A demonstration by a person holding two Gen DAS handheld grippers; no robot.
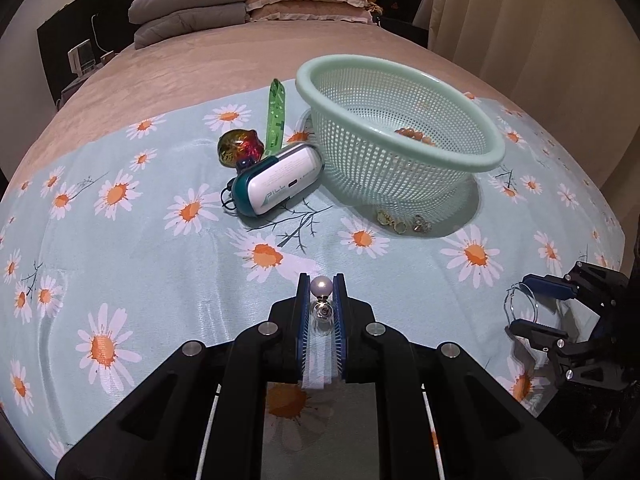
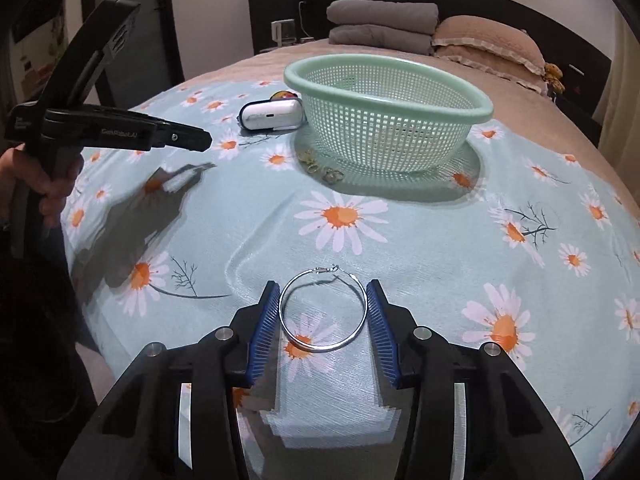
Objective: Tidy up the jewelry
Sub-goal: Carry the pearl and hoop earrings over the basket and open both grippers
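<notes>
Slippage is looking like the main risk for both hands. The left gripper (image 1: pixel 323 300) is pinching a pearl earring (image 1: pixel 321 289) between its blue pads (image 1: pixel 339 308), jaws nearly closed, with the round pearl sitting right at the fingertips and the small metal setting just behind it; a smooth bead held so far forward is likely to squirt out if the grip is eased or the tool is jolted on the way to the basket (image 1: pixel 400 120). The right gripper (image 2: pixel 323 312) is bracketing a thin silver hoop (image 2: pixel 322 309), its jaws spread wide around the ring. Whether the pads are actually touching the wire is hard to tell, so the hoop may only be lying loosely between them. Closing further is risking a bent ring or a sprung clasp, while closing too little is risking a drop onto the daisy sheet (image 2: pixel 440 240). The bedding is soft and rippling, so anything dropped is likely to settle into a fold and be awkward to pinch again. Small gold pieces (image 1: pixel 404 222) are lying on the sheet just beside the basket's base, and a low approach may scatter them. Beads (image 1: pixel 412 135) are already resting inside the basket, which is light and sitting tilted, so a knock on its rim may tip it. The white case (image 1: pixel 280 182) is lying just left of it.
</notes>
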